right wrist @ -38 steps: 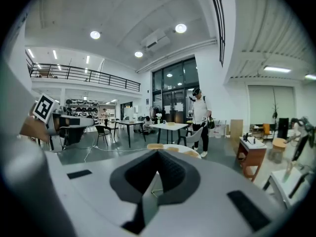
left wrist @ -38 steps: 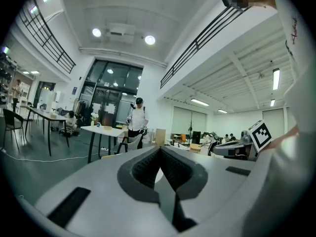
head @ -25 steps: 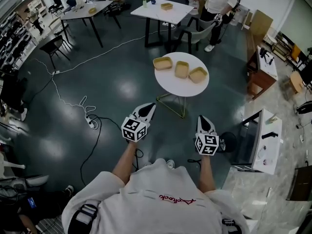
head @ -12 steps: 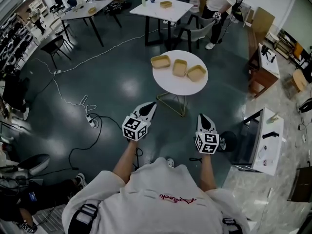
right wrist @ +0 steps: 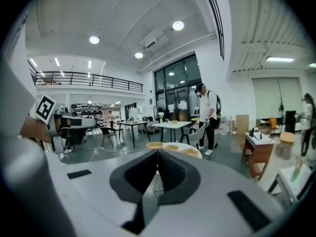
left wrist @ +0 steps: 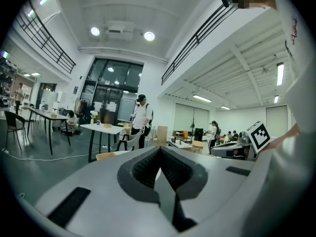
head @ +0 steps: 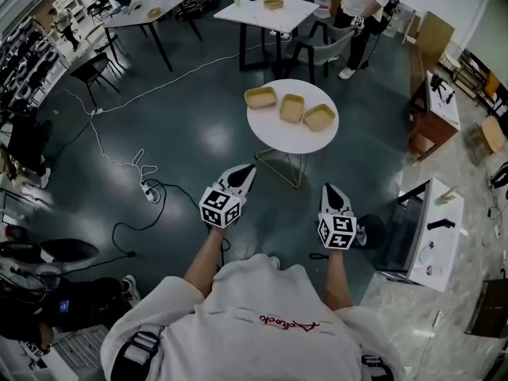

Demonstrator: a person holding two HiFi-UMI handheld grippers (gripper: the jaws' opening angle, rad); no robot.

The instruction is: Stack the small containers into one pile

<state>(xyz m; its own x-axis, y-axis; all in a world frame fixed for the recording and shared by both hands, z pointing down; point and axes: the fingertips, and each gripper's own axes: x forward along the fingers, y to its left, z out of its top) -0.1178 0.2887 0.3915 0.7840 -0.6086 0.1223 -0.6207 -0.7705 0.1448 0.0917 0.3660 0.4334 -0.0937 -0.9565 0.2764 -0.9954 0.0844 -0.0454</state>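
Note:
Three small tan containers (head: 261, 97) (head: 292, 108) (head: 320, 117) sit side by side, unstacked, on a round white table (head: 290, 138) ahead of me. My left gripper (head: 245, 170) and right gripper (head: 332, 190) are held level over the dark floor, well short of the table, both shut and empty. The right gripper view shows its jaws (right wrist: 158, 152) meeting, with the containers (right wrist: 171, 147) and the table edge (right wrist: 197, 154) just beyond the tips. In the left gripper view the shut jaws (left wrist: 159, 148) hide most of the table; one container (left wrist: 105, 155) peeks out at the left.
Cables and a power strip (head: 148, 189) lie on the floor at the left. A white desk (head: 432, 228) stands at the right. Behind the round table are a chair (head: 317, 52), a white table (head: 266, 12) with another container (head: 273, 4), and a standing person (head: 365, 6).
The whole view has shifted slightly as I move over the floor. Both grippers keep the same pose and stay shut. A person at the lower left has come further into view.

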